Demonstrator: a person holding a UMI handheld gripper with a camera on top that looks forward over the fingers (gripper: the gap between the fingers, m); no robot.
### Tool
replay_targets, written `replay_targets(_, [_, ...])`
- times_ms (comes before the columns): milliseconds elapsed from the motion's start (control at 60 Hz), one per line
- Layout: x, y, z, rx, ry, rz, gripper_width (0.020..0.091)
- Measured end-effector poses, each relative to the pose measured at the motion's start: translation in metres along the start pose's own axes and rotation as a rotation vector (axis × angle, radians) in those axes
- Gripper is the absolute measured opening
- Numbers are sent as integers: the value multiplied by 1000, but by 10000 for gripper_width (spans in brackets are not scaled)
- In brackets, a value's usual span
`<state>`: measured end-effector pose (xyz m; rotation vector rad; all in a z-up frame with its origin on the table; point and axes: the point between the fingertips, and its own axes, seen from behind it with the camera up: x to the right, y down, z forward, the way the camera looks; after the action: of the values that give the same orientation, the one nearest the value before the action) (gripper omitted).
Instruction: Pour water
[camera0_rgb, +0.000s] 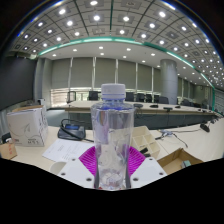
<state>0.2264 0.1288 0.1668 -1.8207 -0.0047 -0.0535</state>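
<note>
A clear plastic water bottle (112, 135) with a pale cap stands upright between my fingers, lifted above the table. My gripper (112, 160) is shut on the water bottle, with the magenta pads (88, 157) pressed against both of its sides. The bottle's lower part hides the gap between the fingers. No cup or other vessel for the water shows in this view.
Beyond the bottle lies a pale table (60, 150) with a white box (27, 125), a dark pouch (71, 130), papers and a cardboard box (178, 160). Farther back stand long desks with chairs (150, 100) in a large room.
</note>
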Motion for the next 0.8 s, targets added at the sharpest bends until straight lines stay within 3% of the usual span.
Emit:
replay_targets(267, [-5, 82, 6, -78, -13, 31, 375])
replay_targets(317, [-4, 80, 4, -35, -9, 26, 390])
replay_targets(433, [-6, 80, 4, -14, 10, 5, 492])
replay_targets(500, [-5, 84, 4, -45, 22, 12, 549])
replay_targets(533, [-2, 88, 3, -70, 21, 14, 639])
replay_targets(583, [-4, 91, -1, -97, 19, 20, 855])
replay_targets(600, [-4, 92, -3, -103, 19, 20, 868])
replay_targets(633, [-2, 92, -7, -118, 28, 14, 830])
replay_targets(700, [5, 88, -18, -138, 63, -10, 867])
replay_targets(800, [3, 77, -47, -163, 94, -37, 857])
